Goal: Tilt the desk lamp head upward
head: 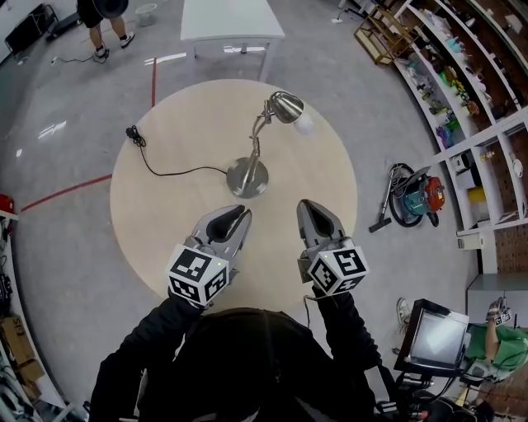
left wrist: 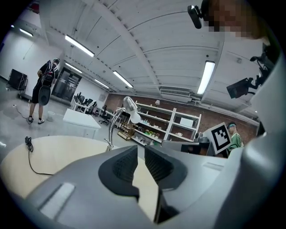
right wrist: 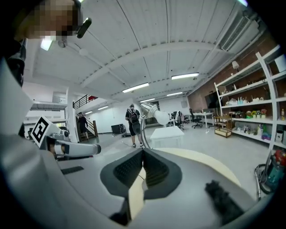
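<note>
A brushed-metal desk lamp [head: 247, 176] stands on the round wooden table [head: 165, 222], its neck rising to a head [head: 286, 106] with a white bulb [head: 304, 124] that points right and a little down. Both grippers hover near the table's front edge, short of the lamp's base and touching nothing. My left gripper [head: 239, 216] has a narrow gap between its jaws, with nothing in it. My right gripper [head: 309, 206] is shut and empty. The lamp [left wrist: 117, 117] shows beyond the left gripper's [left wrist: 140, 150] tips in its view, and the lamp head [right wrist: 149, 110] above the right gripper's [right wrist: 143, 152] closed tips.
The lamp's black cord [head: 169, 171] runs left across the table to a plug [head: 132, 132]. A white table [head: 231, 21] stands behind, shelves [head: 462, 74] and a vacuum cleaner [head: 412, 198] to the right, a monitor [head: 433, 338] at lower right. A person [head: 103, 21] stands far left.
</note>
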`<state>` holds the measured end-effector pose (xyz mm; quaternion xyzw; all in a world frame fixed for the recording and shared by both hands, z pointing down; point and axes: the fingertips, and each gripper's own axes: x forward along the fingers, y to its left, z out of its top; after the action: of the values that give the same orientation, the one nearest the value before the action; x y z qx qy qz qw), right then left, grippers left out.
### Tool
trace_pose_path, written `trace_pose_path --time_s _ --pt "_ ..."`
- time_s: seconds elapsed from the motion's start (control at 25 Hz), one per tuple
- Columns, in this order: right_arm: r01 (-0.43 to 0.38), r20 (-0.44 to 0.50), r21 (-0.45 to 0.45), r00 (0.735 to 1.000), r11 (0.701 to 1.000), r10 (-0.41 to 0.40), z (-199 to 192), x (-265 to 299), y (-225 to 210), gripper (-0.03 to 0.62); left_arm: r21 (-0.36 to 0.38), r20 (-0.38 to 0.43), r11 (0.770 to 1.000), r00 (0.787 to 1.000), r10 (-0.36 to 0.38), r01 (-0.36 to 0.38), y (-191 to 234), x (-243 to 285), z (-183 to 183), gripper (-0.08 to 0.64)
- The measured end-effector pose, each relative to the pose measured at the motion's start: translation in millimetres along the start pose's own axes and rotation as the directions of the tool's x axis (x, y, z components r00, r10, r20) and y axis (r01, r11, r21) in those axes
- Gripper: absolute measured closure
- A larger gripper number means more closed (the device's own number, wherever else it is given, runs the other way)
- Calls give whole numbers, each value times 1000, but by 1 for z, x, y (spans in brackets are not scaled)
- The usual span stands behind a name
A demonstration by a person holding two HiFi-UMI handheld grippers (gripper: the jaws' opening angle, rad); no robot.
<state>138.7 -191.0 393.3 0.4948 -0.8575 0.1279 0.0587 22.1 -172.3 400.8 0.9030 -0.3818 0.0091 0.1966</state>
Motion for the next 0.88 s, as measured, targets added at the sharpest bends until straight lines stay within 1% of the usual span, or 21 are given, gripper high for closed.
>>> trace_pose_path --time_s 0.16,0.24,0.28,0.36,0.48,0.6,0.72,0.88 --pt "-21 -8 31 1000 999 21 -6 -11 7 586 58 8 998 1000 4 -5 -8 -7 4 514" --pt "-50 -20 39 998 998 51 -12 -15 14 586 73 4 997 1000 16 -16 -7 -10 1 523" --pt "-70 -29 39 997 997 72 -15 -17 19 586 70 1 997 1000 21 -21 -7 -11 -2 530" --pt "-106 -55 37 993 994 108 -25 -21 29 586 39 -3 999 1000 26 -26 -5 -14 -6 549" --pt "-133 -87 59 987 989 137 -40 -27 38 586 -2 -8 999 999 34 -34 -4 -18 -13 552" --pt "-138 -115 79 982 987 147 -53 -35 42 586 -5 -19 999 999 42 -42 -7 -24 -18 554" --pt "-154 -147 78 976 985 164 -62 -39 49 586 -1 -33 999 999 41 -41 -10 -28 -22 554" --pt "-226 -162 50 959 973 231 -70 -41 69 586 -9 -62 999 998 33 -34 -12 -27 -34 554"
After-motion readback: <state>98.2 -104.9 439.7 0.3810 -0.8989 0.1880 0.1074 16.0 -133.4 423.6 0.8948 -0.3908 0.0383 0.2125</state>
